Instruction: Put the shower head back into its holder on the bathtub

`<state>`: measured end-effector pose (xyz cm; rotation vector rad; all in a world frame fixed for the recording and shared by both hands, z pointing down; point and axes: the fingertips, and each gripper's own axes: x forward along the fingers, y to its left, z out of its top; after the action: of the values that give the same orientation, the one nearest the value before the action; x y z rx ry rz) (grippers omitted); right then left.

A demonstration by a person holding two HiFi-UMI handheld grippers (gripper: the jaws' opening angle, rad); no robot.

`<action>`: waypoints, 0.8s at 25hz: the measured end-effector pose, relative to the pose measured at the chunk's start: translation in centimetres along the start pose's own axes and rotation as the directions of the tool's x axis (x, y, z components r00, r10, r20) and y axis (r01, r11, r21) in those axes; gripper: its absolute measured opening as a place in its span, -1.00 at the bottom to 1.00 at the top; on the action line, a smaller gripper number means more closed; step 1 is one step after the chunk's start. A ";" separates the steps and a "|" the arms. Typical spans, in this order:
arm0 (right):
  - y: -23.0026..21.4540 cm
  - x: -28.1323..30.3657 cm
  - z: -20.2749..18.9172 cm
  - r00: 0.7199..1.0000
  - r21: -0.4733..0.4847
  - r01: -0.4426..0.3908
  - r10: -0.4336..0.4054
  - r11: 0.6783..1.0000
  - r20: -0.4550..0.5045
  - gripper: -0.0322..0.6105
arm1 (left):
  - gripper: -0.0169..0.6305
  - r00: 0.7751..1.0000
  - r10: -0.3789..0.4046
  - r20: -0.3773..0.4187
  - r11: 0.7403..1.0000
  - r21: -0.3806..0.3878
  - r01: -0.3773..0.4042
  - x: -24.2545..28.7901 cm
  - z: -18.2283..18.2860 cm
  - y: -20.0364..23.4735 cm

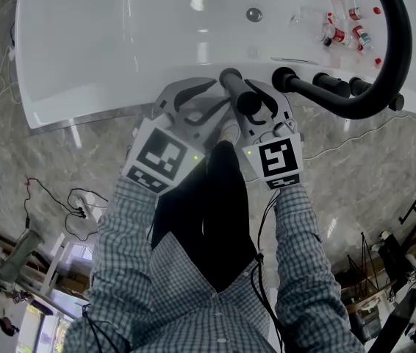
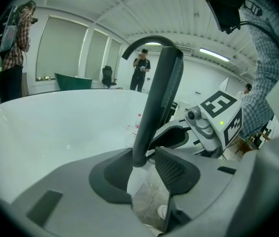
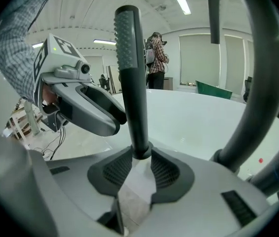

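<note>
The black stick shower head (image 1: 239, 90) stands upright at the near rim of the white bathtub (image 1: 120, 50); its foot is hidden by the grippers, so I cannot make out the holder. Both grippers flank it. In the left gripper view the handle (image 2: 156, 93) rises just beyond the tips of the left gripper (image 2: 147, 162), against the left finger, with the jaws spread. In the right gripper view the handle (image 3: 132, 83) stands between the tips of the right gripper (image 3: 140, 158), whose jaws are wide and whose pads sit close beside it without squeezing it.
A black arched faucet spout (image 1: 392, 43) and black knobs (image 1: 333, 85) sit on the rim just to the right. Small bottles (image 1: 344, 31) lie in the tub's far right, near the drain (image 1: 253, 14). Cables (image 1: 76, 204) trail on the marble floor at left. People stand beyond the tub.
</note>
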<state>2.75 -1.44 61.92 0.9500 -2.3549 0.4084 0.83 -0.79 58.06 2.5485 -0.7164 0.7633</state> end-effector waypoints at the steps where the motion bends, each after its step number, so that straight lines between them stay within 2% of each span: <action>1: -0.1 -0.3 0.1 1.000 0.013 0.004 -0.004 1.000 0.011 -0.59 | -0.51 1.000 0.002 0.003 1.000 -0.015 -0.002 -0.2 -0.2 0.1; 4: -0.4 -1.1 0.5 0.999 0.037 0.026 -0.027 0.999 0.027 -0.79 | -0.57 1.000 -0.001 0.019 0.999 -0.036 0.002 -0.8 -0.3 0.0; 6: -0.6 -1.4 0.6 0.999 0.060 0.040 -0.042 0.997 0.025 -0.83 | -0.80 0.999 -0.001 0.034 0.999 -0.033 0.002 -1.0 -0.2 -0.1; 8: -0.6 -1.7 0.6 0.998 0.076 0.053 -0.054 0.996 0.019 -0.84 | -0.91 0.999 -0.006 0.048 0.999 -0.031 0.007 -1.3 0.1 -0.3; 17: -0.1 -5.2 4.0 0.996 0.121 0.056 -0.064 0.991 0.064 -0.85 | -0.91 0.998 -0.011 0.066 1.000 0.018 0.010 -3.5 3.4 -2.1; 20: -0.2 -6.8 5.9 0.993 0.121 0.077 -0.086 0.990 0.076 -0.85 | -0.91 0.995 0.004 0.096 1.000 0.004 -0.004 -5.1 5.4 -2.4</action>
<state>4.64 -0.73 53.16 1.1332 -2.3760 0.4891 0.64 0.35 50.32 2.6026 -0.7507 0.6476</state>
